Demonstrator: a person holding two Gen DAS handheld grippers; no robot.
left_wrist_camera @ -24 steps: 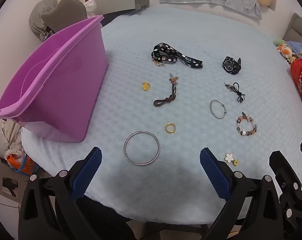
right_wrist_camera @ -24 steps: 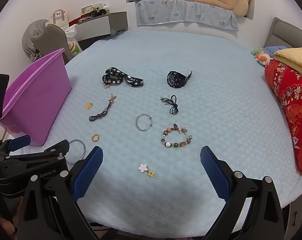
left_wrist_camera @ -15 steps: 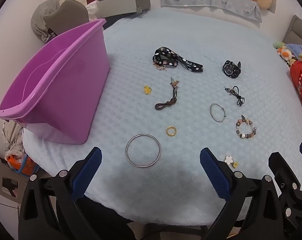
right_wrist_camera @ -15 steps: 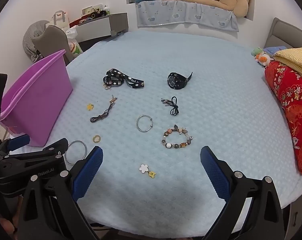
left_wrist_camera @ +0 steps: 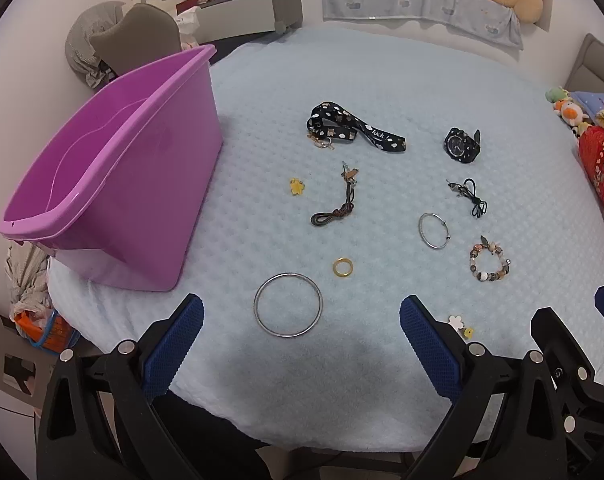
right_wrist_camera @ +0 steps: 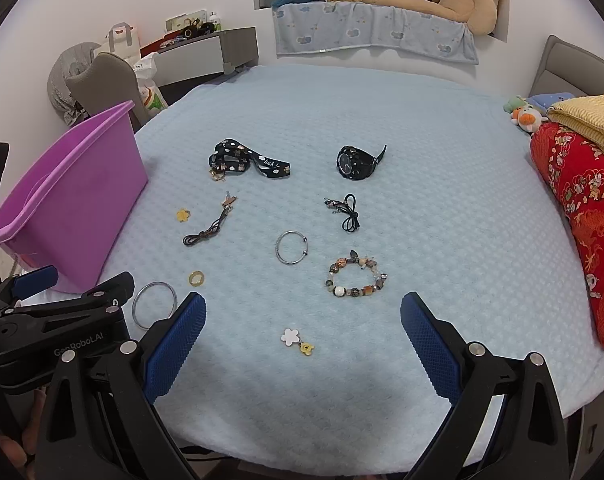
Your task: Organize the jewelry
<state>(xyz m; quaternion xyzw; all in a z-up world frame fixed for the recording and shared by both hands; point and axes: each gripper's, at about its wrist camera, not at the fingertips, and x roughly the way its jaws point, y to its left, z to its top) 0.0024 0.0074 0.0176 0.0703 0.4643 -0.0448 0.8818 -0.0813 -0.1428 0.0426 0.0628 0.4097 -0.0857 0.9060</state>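
Lying loose on the pale-blue bedspread (right_wrist_camera: 422, 128): jewelry (right_wrist_camera: 356, 276); both 2 grippers (left_wrist_camera: 301, 326) (right_wrist_camera: 302, 324) spread, empty.

In the left wrist view, the white flower charm (left_wrist_camera: 456, 321) peeks out from behind the blue pad of the left gripper (left_wrist_camera: 301, 344), so part of it is hidden. In the right wrist view, the big silver ring (right_wrist_camera: 154, 305) is partly covered by the right gripper (right_wrist_camera: 302, 344) and by the other gripper's black arm. The inside bottom of the purple bin (left_wrist_camera: 114, 184) cannot be seen. The red blanket (right_wrist_camera: 586, 216) is cut off at the right edge. The words on the black strap (left_wrist_camera: 354, 130) are too small to read fully.
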